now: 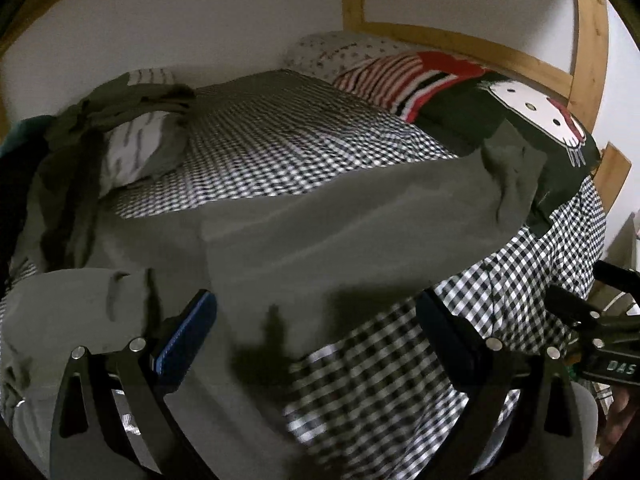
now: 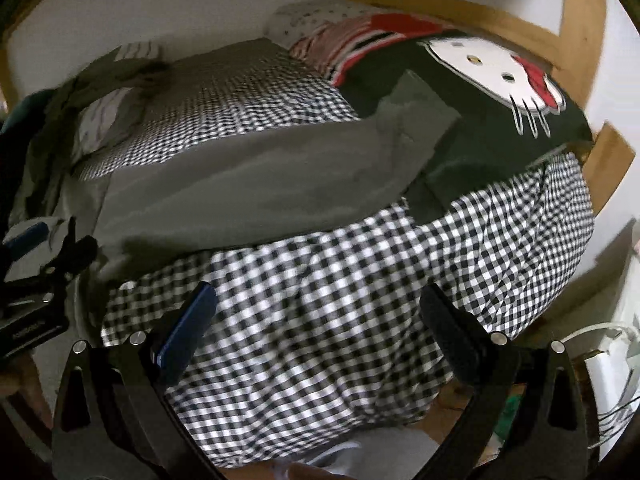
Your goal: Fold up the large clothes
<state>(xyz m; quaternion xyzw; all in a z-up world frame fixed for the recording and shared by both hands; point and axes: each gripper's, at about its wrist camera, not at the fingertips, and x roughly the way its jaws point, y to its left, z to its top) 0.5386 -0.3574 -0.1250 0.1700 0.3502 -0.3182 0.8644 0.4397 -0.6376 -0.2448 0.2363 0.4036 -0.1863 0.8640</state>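
Observation:
A large olive-grey garment (image 1: 304, 232) lies spread across the black-and-white checked bed cover (image 1: 280, 136), its right end bunched up against a dark blanket. In the right wrist view the same garment (image 2: 248, 184) stretches across the bed's middle. My left gripper (image 1: 316, 320) hovers open above the garment's near edge, nothing between its fingers. Over the checked cover (image 2: 320, 300) that hangs down the bed's front, my right gripper (image 2: 320, 316) is open and empty. The right gripper's body (image 1: 600, 344) shows at the left view's right edge, and the left gripper (image 2: 36, 264) at the right view's left edge.
A dark blanket with a white cartoon cat (image 1: 536, 112) lies at the bed's right, with a red-striped pillow (image 1: 384, 76) behind it. A heap of olive and striped clothes (image 1: 120, 132) sits at the left. A wooden bed frame (image 1: 588, 40) and white wall enclose the bed.

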